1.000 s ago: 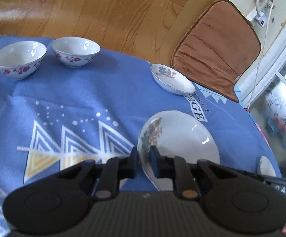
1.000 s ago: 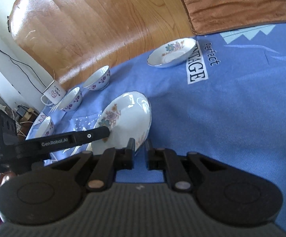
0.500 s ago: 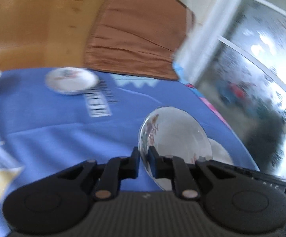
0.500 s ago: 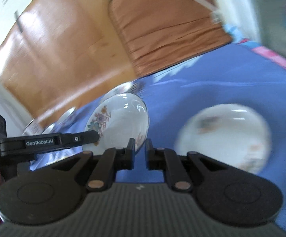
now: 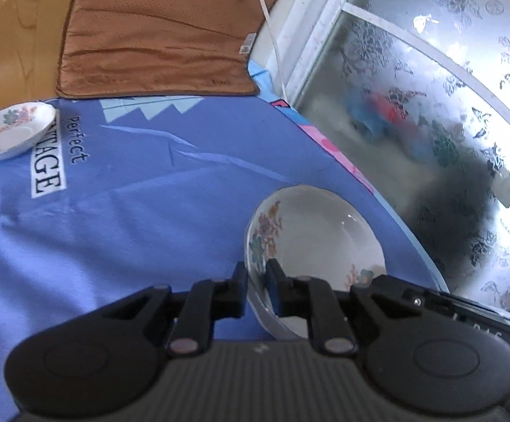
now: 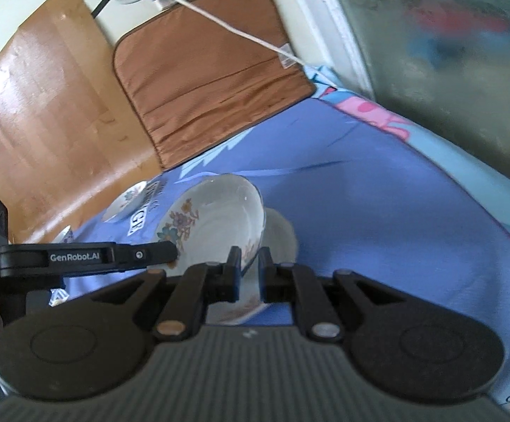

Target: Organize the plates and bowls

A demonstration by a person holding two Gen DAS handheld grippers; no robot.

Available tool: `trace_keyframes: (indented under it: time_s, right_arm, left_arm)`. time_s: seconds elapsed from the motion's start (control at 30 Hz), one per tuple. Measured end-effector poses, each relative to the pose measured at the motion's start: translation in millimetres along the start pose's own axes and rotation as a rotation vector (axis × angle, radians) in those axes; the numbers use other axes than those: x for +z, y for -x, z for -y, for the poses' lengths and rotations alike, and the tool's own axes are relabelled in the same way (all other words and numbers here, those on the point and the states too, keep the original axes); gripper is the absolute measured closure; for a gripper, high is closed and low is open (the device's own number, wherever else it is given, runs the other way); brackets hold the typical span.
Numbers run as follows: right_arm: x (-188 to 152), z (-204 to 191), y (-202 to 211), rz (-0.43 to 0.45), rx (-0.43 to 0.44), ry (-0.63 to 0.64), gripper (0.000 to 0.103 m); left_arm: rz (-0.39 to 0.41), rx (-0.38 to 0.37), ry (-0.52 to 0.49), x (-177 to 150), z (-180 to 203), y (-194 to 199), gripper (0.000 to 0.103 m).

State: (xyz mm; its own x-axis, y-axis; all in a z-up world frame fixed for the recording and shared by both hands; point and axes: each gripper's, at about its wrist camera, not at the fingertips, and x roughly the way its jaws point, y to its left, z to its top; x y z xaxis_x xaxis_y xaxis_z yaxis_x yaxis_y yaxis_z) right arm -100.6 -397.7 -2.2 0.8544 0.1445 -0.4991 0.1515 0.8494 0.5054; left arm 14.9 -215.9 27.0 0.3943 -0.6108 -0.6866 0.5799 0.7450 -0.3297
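Note:
Both grippers hold one white floral plate (image 5: 311, 232) by opposite rims. My left gripper (image 5: 255, 281) is shut on its near rim. In the right wrist view my right gripper (image 6: 248, 270) is shut on the rim of the same plate (image 6: 216, 225), which hangs tilted just above a second white plate (image 6: 279, 235) lying on the blue tablecloth (image 6: 378, 211). A small floral dish (image 5: 12, 130) sits at the far left of the cloth and also shows in the right wrist view (image 6: 125, 200).
A brown cushion (image 5: 156, 31) lies beyond the table's far edge on the wooden floor (image 6: 44, 112). A frosted window (image 5: 431, 105) stands close on the right. A white cable (image 6: 227, 28) runs across the cushion. The table's right edge (image 5: 360, 176) is near the plates.
Both grippers have carried the plate to the right across the table, from near the bowls to above the second plate by the window. The bowls have left the left wrist view.

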Motion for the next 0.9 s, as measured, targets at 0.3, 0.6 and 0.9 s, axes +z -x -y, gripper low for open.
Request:
trace_keyframes:
  time_s: [0.3,0.6,0.9]
  right_arm:
    - [-4,4,10,0.019,-0.002,0.005,0.091]
    - [-7,6,11,0.015,-0.027,-0.015,0.091]
    - [-9,5,6,0.000,-0.050,-0.042,0.078]
  left_arm:
    - [-0.005,0.008,-0.011,1,5,-1,0.090]
    - [-0.016,0.012,-0.036,-4,9,-1,0.090]
    - [-0.026,-0.014,-0.044,-8,8,3,0.088]
